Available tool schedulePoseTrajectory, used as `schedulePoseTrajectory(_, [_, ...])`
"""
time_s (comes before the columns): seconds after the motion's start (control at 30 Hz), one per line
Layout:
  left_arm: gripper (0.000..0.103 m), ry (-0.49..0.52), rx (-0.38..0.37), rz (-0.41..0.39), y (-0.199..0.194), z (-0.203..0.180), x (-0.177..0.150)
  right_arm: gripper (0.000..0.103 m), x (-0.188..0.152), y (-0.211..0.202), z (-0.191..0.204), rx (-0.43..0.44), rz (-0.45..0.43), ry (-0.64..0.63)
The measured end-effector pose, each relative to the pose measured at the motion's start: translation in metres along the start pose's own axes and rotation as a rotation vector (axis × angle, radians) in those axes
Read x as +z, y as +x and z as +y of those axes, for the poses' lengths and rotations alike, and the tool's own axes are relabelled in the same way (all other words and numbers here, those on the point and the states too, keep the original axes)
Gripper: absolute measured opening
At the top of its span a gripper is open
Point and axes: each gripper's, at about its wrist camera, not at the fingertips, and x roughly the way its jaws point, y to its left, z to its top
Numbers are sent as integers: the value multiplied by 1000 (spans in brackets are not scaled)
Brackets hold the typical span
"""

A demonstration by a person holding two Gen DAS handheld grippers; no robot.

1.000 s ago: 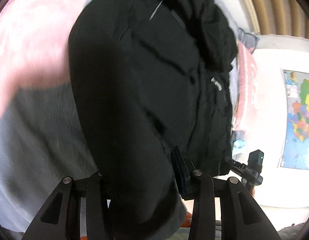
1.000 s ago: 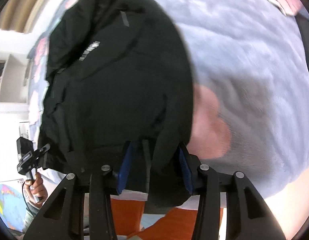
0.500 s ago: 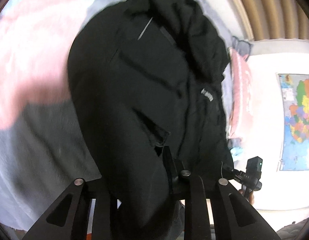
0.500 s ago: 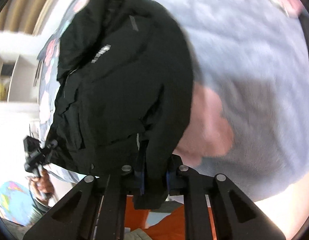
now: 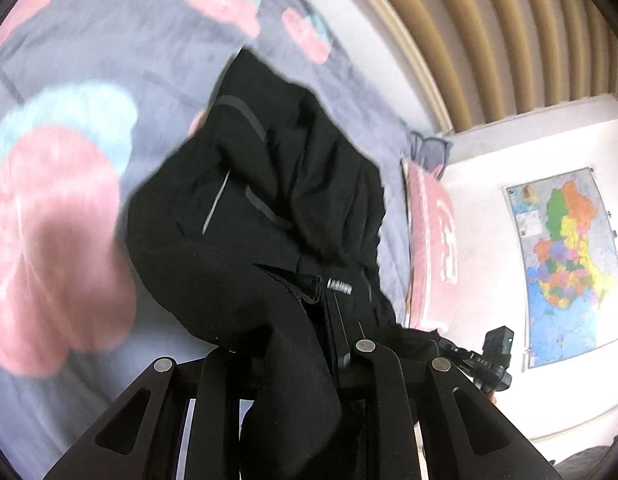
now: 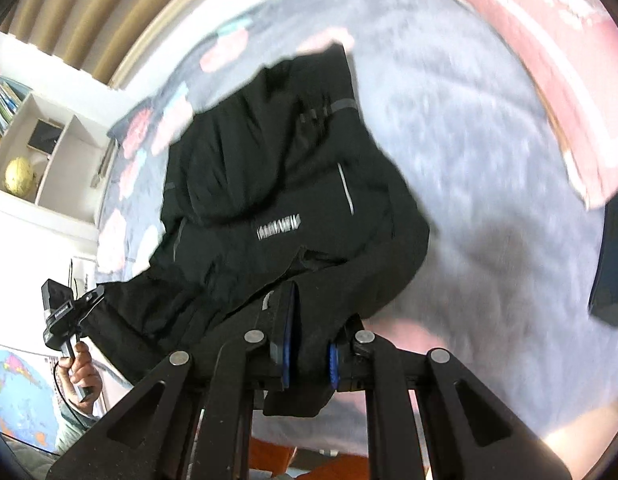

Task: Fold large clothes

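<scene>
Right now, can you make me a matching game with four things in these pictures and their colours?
Things:
1. jacket
2. pillow
3. pads on the right gripper
4. ball on the shelf

Colours:
A. blue
B. yellow
C. black
D. pink

Pairs: 1-C, 2-D, 3-A, 4-B

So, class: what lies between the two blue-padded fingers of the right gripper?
A bunched fold of the black zip-up jacket fills the gap in the right gripper, clamped between both pads; the right wrist view shows it.
</scene>
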Motion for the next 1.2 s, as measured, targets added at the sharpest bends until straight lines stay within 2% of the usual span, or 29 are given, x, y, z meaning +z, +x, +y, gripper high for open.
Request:
schedulePoseTrajectory(0.1, [20,10,-40,-40,-6,-11,20,17,27,-8,6,8,-52,-16])
schedulePoseTrajectory(0.2, [20,-4,-118,-94,-12,-21,45,17,55,-15,16,14,-101,-35])
schedulePoseTrajectory(0.4, [20,27,-109,-138,-3,-42,104,17,121,-18,35,4,-173,-37])
schedulePoseTrajectory(0.53, [20,-18,-145,-147,20,-49,151,17,172,2,35,-8,-186,2])
schedulePoseTrajectory(0.67, [21,-62,-105,-144,58,-46,195,17,222,44,28,-38,-154,65])
schedulePoseTrajectory(0.77, [21,-100,-27,-131,99,-32,227,17,257,92,19,-85,-113,89])
schedulePoseTrajectory(0.9, [21,-140,80,-84,163,-3,261,17,285,155,6,-179,-43,105])
schedulePoseTrajectory(1.03, [21,-134,188,-30,219,23,275,17,296,213,-5,-256,40,78])
schedulePoseTrajectory(1.2, [21,-145,217,8,254,50,275,16,297,254,-18,-276,95,83])
